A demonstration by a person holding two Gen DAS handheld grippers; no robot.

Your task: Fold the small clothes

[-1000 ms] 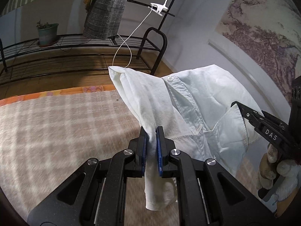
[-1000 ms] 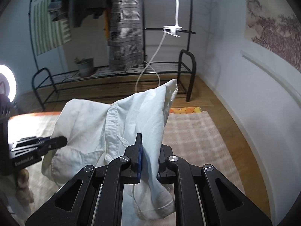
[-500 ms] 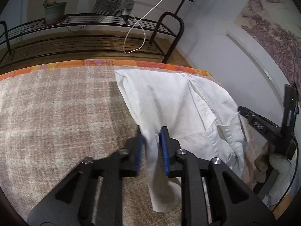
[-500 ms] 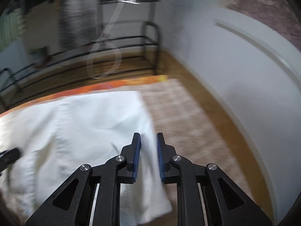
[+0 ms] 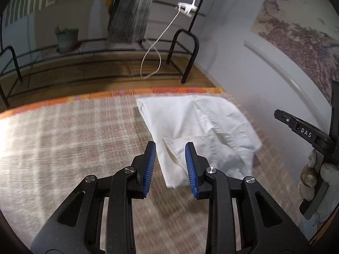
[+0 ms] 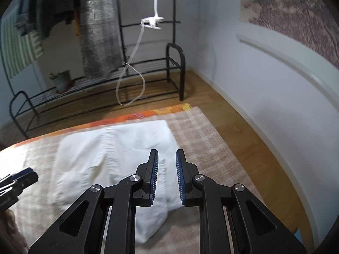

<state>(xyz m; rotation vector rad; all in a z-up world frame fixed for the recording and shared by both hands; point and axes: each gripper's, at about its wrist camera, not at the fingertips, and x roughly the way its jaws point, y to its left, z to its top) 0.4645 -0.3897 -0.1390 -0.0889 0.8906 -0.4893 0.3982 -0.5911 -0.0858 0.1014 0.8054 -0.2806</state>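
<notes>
White cotton: one shirt (image 5: 203, 127) flat on one checked blanket (image 5: 74, 139). Above shirt, two tongs, left (image 5: 170, 165) and right (image 6: 167, 175), both spread, pinching nothing.

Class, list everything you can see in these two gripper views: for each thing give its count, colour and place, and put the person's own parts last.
shirt: one, white, lying partly folded on the checked cloth
checked cloth: one, beige and brown, orange border at the far edge
rack: one, black metal, on the wooden floor behind
plant pot: one, pale green, on the rack's low shelf
hanging garments: several, grey, dark and striped, on the rack
clip-on lamp cable: one, white, looping down
wall picture: one, brownish landscape, right wall
left gripper: black, blue pads, open, above the shirt's edge
right gripper: black, blue pads, open, above the shirt
gloved hand: one, pale, holding the right gripper
</notes>
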